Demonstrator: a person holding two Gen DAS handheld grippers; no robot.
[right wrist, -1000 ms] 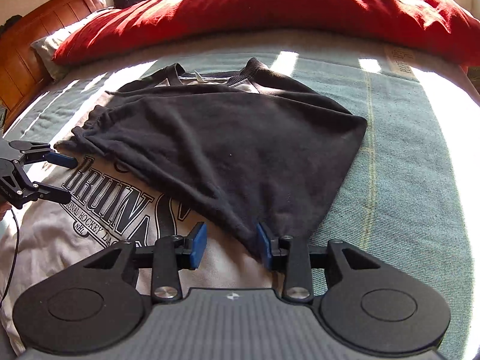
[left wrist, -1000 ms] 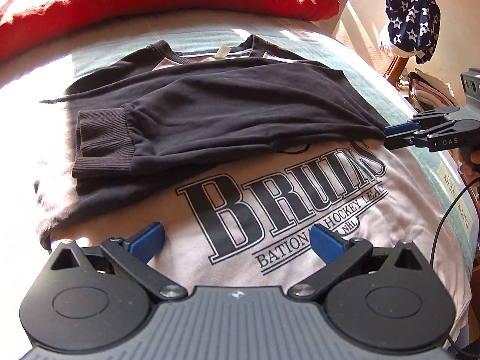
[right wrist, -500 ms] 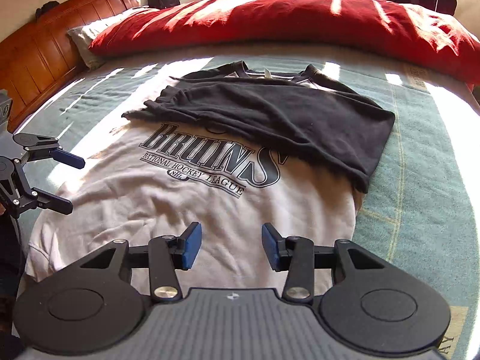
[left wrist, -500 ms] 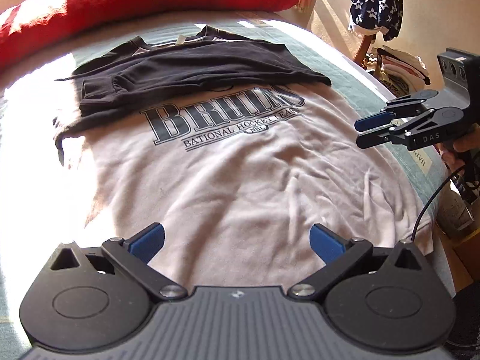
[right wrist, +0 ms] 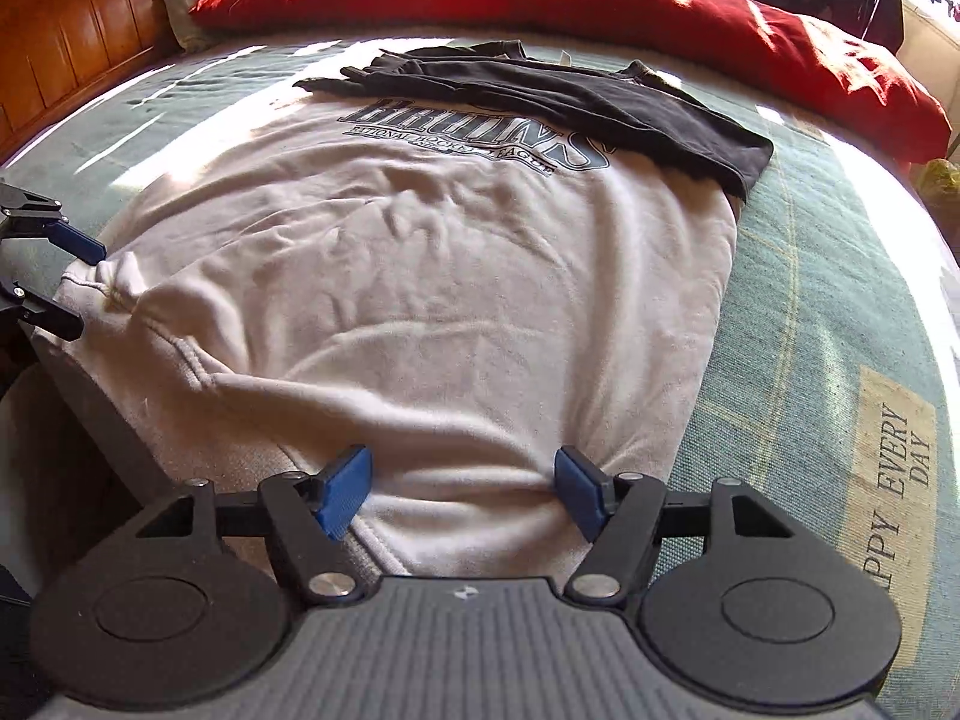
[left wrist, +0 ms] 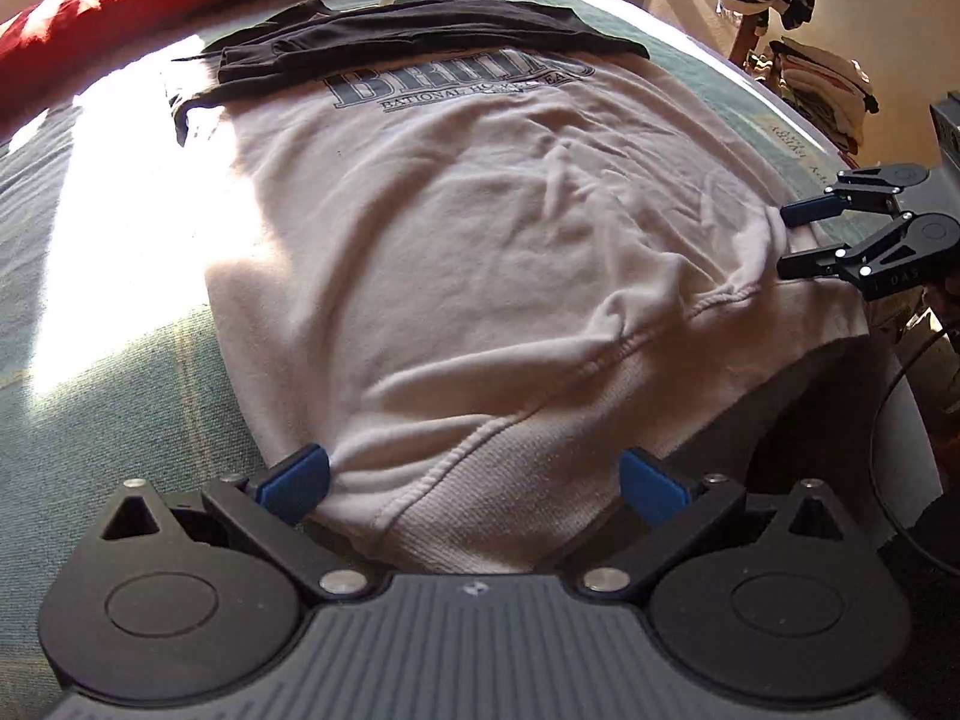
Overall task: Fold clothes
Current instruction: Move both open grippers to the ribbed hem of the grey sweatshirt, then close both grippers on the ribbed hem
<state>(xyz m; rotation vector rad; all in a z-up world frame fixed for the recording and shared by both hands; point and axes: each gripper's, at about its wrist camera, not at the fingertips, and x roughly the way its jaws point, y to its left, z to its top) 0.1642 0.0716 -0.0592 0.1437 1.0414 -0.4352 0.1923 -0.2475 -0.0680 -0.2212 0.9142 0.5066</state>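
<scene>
Straddling sweatshirt hem, both grippers.
Left gripper jaws apart; right gripper jaws opening, hem between, unclamped.

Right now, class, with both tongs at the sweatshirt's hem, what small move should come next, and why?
Probably close both tongs on the hem: the left tongs and right tongs each straddle it, the right jaws opening, neither pinching it, while the black sleeves already lie folded across the chest.

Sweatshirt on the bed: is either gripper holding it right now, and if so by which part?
Nothing is held. Both the left gripper and the right gripper straddle the sweatshirt's ribbed hem with jaws apart; the right gripper's jaws are opening.
</scene>
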